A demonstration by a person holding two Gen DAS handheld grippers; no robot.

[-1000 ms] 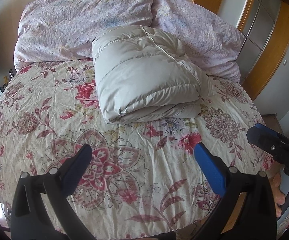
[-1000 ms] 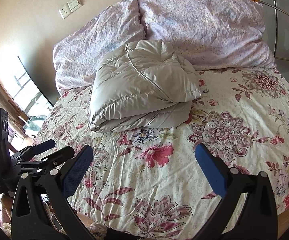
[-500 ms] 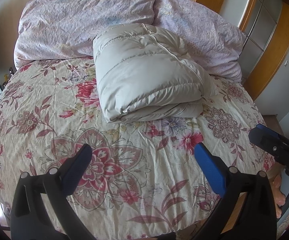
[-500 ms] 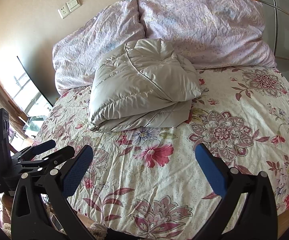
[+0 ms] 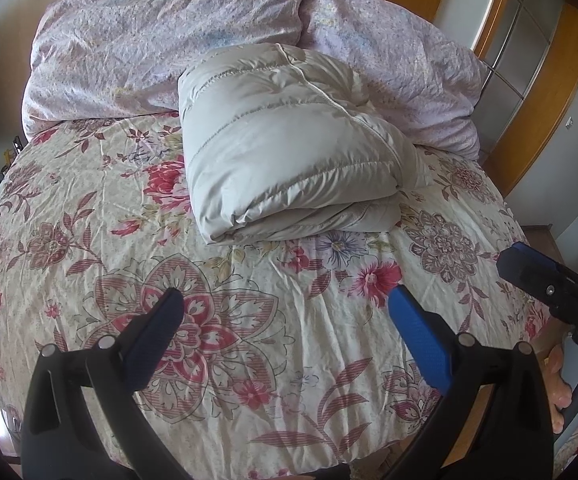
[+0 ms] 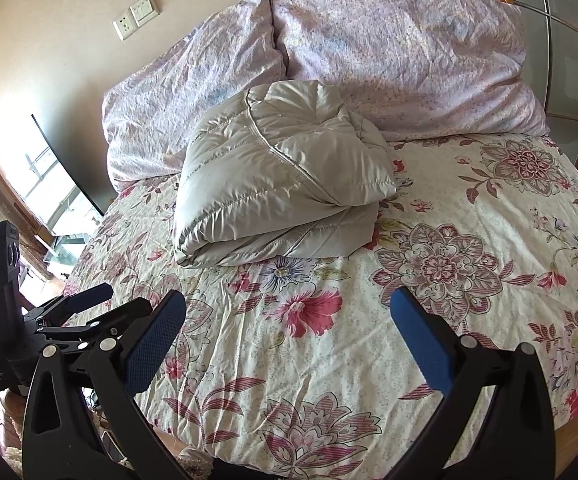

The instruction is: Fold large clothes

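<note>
There is one coat [image 5: 289,140], gray and puffy. It sits folded in a thick bundle in the upper middle of both views, on the flower sheet [image 5: 89,208] of the bed. Its back edge touches two pink pillows [image 6: 401,60] that fill the top of each view. One wall socket [image 6: 124,26] and one switch [image 6: 144,9] show in the upper left of the right view.

There are two grippers. The left gripper [image 5: 285,326] fills the bottom of its own view, with its two blue fingers [image 5: 417,338] spread wide apart and nothing between them. The right gripper [image 6: 289,330] is the same: fingers wide apart, holding nothing. Both hang over the near part of the sheet, well apart from the coat. A hand [image 5: 559,384] shows at the lower right edge of the left view.

Compared with a second ago, very little differs. The coat has the same shape and spot. It only sits a tiny bit higher in both views.
</note>
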